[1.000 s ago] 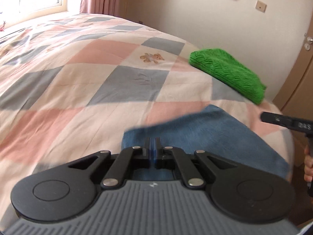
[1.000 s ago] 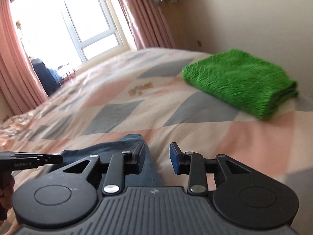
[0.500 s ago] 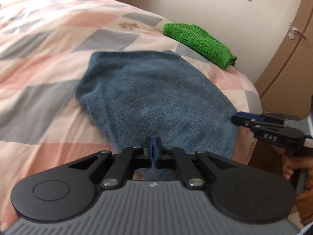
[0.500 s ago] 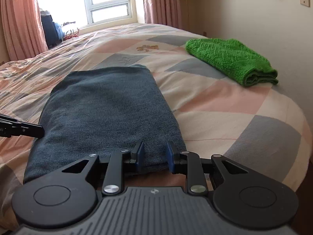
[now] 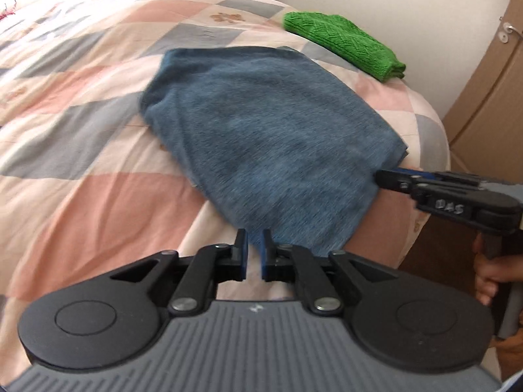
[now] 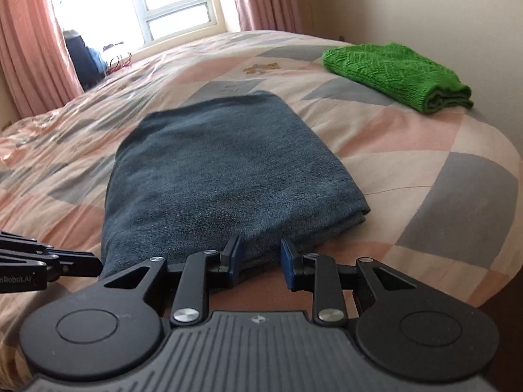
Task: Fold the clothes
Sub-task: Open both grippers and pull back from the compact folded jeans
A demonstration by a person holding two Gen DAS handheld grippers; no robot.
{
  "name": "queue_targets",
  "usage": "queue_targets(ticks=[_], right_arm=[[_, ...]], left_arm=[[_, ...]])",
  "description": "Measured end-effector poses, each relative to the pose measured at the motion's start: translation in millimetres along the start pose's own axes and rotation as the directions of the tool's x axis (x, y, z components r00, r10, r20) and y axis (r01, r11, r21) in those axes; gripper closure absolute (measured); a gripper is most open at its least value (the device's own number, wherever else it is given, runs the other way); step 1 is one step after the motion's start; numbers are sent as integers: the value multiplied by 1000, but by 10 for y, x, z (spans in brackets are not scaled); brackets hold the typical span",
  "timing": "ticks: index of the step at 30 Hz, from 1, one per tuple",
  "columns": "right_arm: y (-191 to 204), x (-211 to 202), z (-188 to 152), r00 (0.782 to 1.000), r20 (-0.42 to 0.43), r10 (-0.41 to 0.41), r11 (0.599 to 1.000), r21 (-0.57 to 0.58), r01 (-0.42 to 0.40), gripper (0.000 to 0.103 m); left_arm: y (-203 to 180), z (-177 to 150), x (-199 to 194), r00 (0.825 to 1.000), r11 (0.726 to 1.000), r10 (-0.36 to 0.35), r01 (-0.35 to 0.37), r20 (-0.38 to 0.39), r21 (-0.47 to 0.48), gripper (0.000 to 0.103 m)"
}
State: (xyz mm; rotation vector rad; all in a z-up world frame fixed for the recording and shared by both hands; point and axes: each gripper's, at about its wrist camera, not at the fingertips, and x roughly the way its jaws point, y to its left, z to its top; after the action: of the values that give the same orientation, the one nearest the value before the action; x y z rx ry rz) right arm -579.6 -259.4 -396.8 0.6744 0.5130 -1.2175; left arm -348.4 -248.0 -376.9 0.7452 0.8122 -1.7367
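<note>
The folded blue garment (image 6: pixel 225 176) lies flat at the bed's (image 6: pixel 408 150) near edge — its hem hanging just over it. The left tongs (image 5: pixel 254 248) stand slightly parted, gripping nothing; the right tongs (image 6: pixel 258 254) are opening, empty, at the hem. A folded green knit (image 6: pixel 398 72) sits toward the bed's far right corner

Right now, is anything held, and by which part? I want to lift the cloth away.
Nothing. Left gripper and right gripper sit open at the cloth's near edge, not pinching it.
</note>
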Motion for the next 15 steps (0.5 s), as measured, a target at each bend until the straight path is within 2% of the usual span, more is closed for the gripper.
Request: queue_targets(ticks=[2,4,8,11,15], right_arm=[[28,-113,-30,1000,9,5,1000,1,-5,73],[56,-200,-83,1000,13,10,1000,19,-11,67],[134,-369,-251,1000,4,22,998,55,-22,62],[220,-507,-368,1000,-3,28,997,73,-27,53],[384,-737,-440,1000,2,-5,999,53,5,25]], left_arm=[[-11,-30,-86,1000,1000,18,-18,11,-4,98],[-29,-73,-167,999,999,42,-42,21,-9,93],[-94,-196,-341,998,998,64,-64,27,-6,77],[-136,-309,-486,996,997,80,-80,32,-10,67],[-202,-467,-717,995,996,88,-88,53,-5,60]])
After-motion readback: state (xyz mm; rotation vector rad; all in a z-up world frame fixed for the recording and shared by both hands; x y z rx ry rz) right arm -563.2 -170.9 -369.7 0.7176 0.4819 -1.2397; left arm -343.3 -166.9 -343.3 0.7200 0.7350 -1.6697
